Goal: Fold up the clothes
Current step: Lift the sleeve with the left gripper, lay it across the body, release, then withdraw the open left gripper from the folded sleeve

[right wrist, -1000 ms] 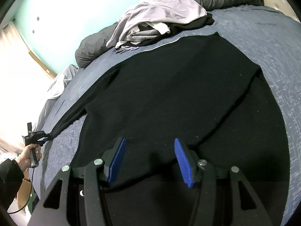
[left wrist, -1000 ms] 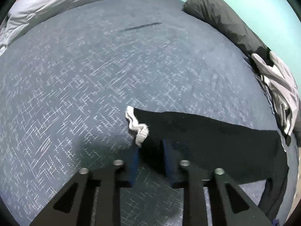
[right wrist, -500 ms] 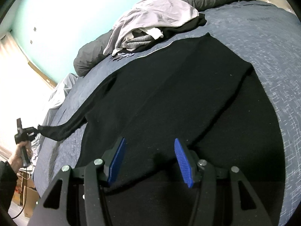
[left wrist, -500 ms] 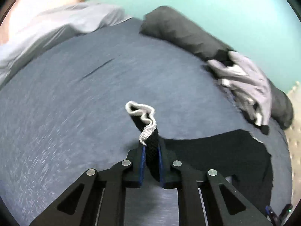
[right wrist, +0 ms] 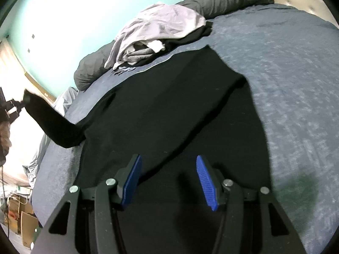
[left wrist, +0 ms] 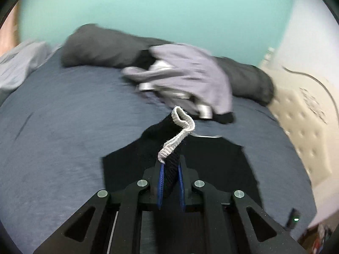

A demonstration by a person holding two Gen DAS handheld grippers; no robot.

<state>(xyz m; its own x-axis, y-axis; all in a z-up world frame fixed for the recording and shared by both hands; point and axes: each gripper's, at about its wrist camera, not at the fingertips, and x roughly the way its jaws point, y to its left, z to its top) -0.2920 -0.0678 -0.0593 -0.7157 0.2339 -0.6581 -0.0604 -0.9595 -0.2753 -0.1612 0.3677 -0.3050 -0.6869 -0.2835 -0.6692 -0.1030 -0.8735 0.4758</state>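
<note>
A black sweater (right wrist: 169,110) lies spread on the blue bed. My left gripper (left wrist: 170,169) is shut on its sleeve (left wrist: 169,148), close to the white ribbed cuff (left wrist: 180,131), which sticks up past the fingers. From the right wrist view the lifted sleeve (right wrist: 53,124) hangs in the air at the far left, stretched from the sweater's shoulder. My right gripper (right wrist: 167,173) stands open low over the sweater's near part, nothing between its blue pads (right wrist: 204,180).
A heap of grey and white clothes (right wrist: 156,33) lies at the bed's far side against a dark grey bolster (left wrist: 99,44). A padded cream headboard (left wrist: 300,122) stands to the right. Cardboard boxes (right wrist: 19,218) sit on the floor at lower left.
My left gripper closed on the sleeve near the cuff, lifted it off the bed and swung it toward the sweater's body. The right gripper has stayed open in place.
</note>
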